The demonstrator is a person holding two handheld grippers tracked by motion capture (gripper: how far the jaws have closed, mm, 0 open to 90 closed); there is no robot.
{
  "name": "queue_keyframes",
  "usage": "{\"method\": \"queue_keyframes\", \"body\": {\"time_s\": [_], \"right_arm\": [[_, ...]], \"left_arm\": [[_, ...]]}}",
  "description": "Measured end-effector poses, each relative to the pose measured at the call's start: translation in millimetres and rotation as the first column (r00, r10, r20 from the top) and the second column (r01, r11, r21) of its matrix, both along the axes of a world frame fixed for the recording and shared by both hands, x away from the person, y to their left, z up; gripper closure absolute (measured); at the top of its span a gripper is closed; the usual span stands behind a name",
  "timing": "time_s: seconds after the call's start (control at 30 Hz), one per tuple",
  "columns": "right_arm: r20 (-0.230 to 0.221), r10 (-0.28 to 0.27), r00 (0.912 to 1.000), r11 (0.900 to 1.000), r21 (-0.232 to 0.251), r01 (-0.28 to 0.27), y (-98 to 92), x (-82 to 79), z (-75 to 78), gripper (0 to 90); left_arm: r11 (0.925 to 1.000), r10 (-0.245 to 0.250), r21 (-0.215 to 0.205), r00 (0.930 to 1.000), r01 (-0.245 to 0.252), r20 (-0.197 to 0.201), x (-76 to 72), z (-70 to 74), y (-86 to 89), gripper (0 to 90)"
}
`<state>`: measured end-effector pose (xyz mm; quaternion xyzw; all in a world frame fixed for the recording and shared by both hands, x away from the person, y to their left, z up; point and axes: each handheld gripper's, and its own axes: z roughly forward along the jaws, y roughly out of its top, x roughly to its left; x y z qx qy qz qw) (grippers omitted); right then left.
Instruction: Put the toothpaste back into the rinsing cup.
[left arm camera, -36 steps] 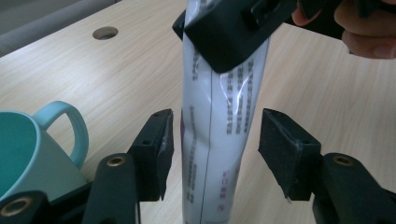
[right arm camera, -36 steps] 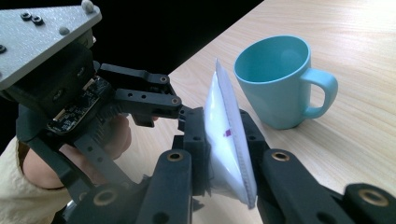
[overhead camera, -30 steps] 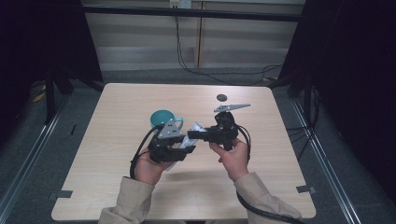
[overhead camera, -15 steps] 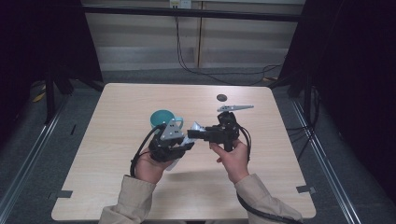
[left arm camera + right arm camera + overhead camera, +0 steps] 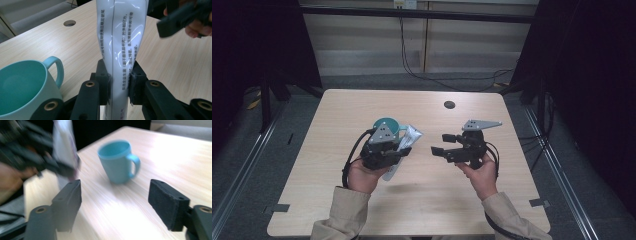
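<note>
A white sachet (image 5: pixel 123 37) with black printed text stands upright between the jaws of my left gripper (image 5: pixel 117 75), which is shut on its lower part. In the high view the left gripper (image 5: pixel 403 153) holds the sachet (image 5: pixel 408 136) just in front of a teal mug (image 5: pixel 385 124). The mug (image 5: pixel 22 82) stands empty on the table. My right gripper (image 5: pixel 439 145) hangs to the right of the sachet, apart from it. Its jaws have just been opening, and nothing is between them. In the right gripper view that gripper (image 5: pixel 115 197) faces the mug (image 5: pixel 118 161).
The light wooden table (image 5: pixel 422 200) has a round hole (image 5: pixel 449 104) near its far edge. Dark floor and metal rails lie along both sides of the table. Cables (image 5: pixel 422 70) run across the floor behind it.
The right gripper has let go of the sachet, opened its jaws and moved off to the right. The left gripper stays shut on the sachet in nearly the same place.
</note>
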<state>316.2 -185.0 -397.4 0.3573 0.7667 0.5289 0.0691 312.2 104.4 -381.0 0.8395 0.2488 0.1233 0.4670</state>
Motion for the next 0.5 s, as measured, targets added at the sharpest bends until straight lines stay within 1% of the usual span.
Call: {"method": "queue_keyframes", "body": {"time_s": [0.03, 0.07, 0.1, 0.13, 0.23, 0.27, 0.3, 0.37, 0.43, 0.47, 0.5], "right_arm": [[-0.001, -0.001, 1.0000, 1.000, -0.018, 0.001, -1.7, -1.1, -4.6, 24.1], [-0.001, -0.001, 1.0000, 1.000, -0.018, 0.001, -1.7, -1.1, -4.6, 24.1], [0.007, -0.005, 1.0000, 0.999, -0.052, 0.005, -4.9, -4.1, -14.1, 22.5], [0.014, -0.003, 0.9999, 0.997, -0.074, 0.004, -6.4, -5.4, -19.2, 21.6], [0.009, 0.000, 1.0000, 0.990, -0.138, 0.002, -9.9, -9.5, -35.3, 19.8], [0.009, 0.000, 1.0000, 0.990, -0.138, 0.002, -9.9, -9.5, -35.3, 19.8], [-0.004, 0.000, 1.0000, 0.988, -0.156, 0.000, -13.2, -12.0, -46.3, 18.8], [-0.019, -0.008, 0.9998, 0.985, -0.172, 0.005, -16.5, -14.0, -55.7, 18.0], [-0.031, -0.012, 0.9995, 0.985, -0.171, 0.007, -20.0, -16.0, -63.4, 17.8], [-0.031, -0.012, 0.9995, 0.985, -0.171, 0.007, -20.0, -16.0, -63.4, 17.8], [-0.040, -0.017, 0.9991, 0.984, -0.179, 0.010, -22.4, -18.0, -70.3, 17.6]], "left_arm": [[1.0000, 0.003, -0.002, 1.0000, -0.003, 0.001, 0.7, 0.5, 1.2, 74.6], [1.0000, 0.003, -0.002, 1.0000, -0.003, 0.001, 0.7, 0.5, 1.2, 74.7], [0.9999, 0.007, -0.015, 1.0000, -0.007, -0.004, 1.8, 1.3, 3.3, 74.6], [0.9998, 0.006, -0.020, 1.0000, -0.006, -0.006, 2.3, 1.9, 4.3, 74.7], [0.9997, 0.010, -0.024, 0.9999, -0.010, -0.004, 3.3, 3.6, 6.6, 74.6], [0.9997, 0.010, -0.024, 0.9999, -0.010, -0.004, 3.3, 3.6, 6.6, 74.6], [0.9995, 0.008, -0.030, 0.9999, -0.009, -0.009, 4.2, 4.0, 7.4, 74.7], [0.9992, 0.019, -0.036, 0.9998, -0.019, -0.004, 5.3, 5.6, 8.7, 74.6], [0.9991, 0.020, -0.038, 0.9998, -0.020, -0.004, 5.9, 6.0, 9.0, 74.6], [0.9990, 0.020, -0.039, 0.9998, -0.020, -0.005, 6.7, 6.3, 9.2, 74.6], [0.9989, 0.022, -0.041, 0.9997, -0.022, -0.009, 7.9, 6.9, 9.6, 74.6]]}}
